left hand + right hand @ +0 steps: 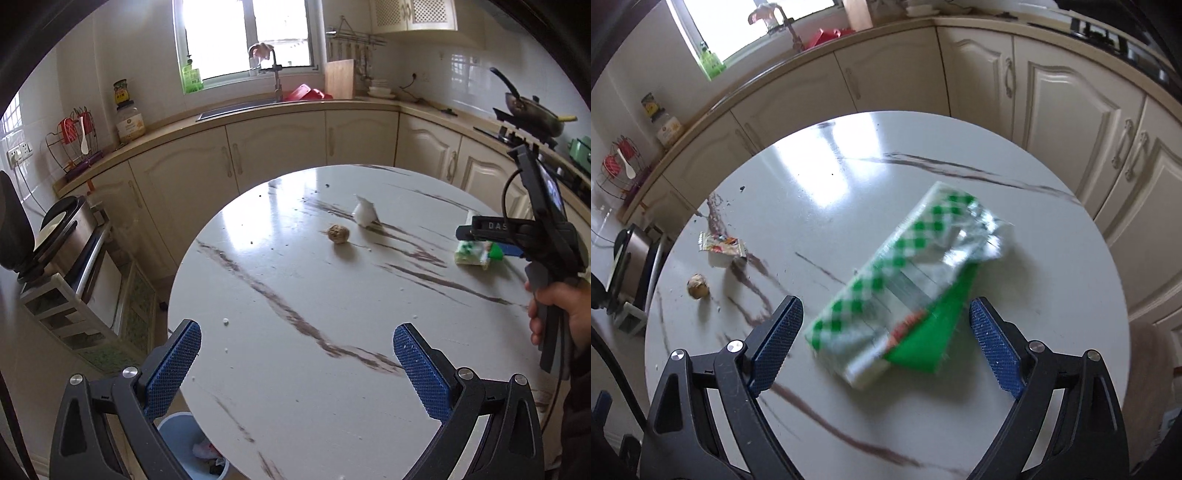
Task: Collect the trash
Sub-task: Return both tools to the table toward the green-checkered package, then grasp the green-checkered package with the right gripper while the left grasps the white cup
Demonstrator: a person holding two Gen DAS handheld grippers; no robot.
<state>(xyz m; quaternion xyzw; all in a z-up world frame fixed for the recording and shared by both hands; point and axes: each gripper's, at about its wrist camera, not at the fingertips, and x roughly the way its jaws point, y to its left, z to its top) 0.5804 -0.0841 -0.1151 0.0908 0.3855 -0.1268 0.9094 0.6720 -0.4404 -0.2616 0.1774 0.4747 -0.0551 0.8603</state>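
Observation:
A green-and-white checked tissue packet (pixel 908 280) lies on the round marble table (pixel 849 184). My right gripper (pixel 886 310) hovers over its near end, open, the blue pads on either side of it and not touching. The same packet (pixel 474 254) shows in the left wrist view under the right gripper (pixel 491 232), held by a hand (pixel 554 306). A brown crumpled ball (pixel 338 234) (pixel 698 285) and a small white cup with a foil lid (pixel 722 249) (pixel 365 213) lie farther off. My left gripper (pixel 297 341) is open and empty over the near table.
A pale blue bin (pixel 192 450) with scraps inside stands on the floor below the table's near-left edge. Cream cabinets (pixel 280 147) and a counter with a sink curve round behind. A stove with a pan (pixel 532 110) is at the right, a shelf unit (pixel 74 280) at the left.

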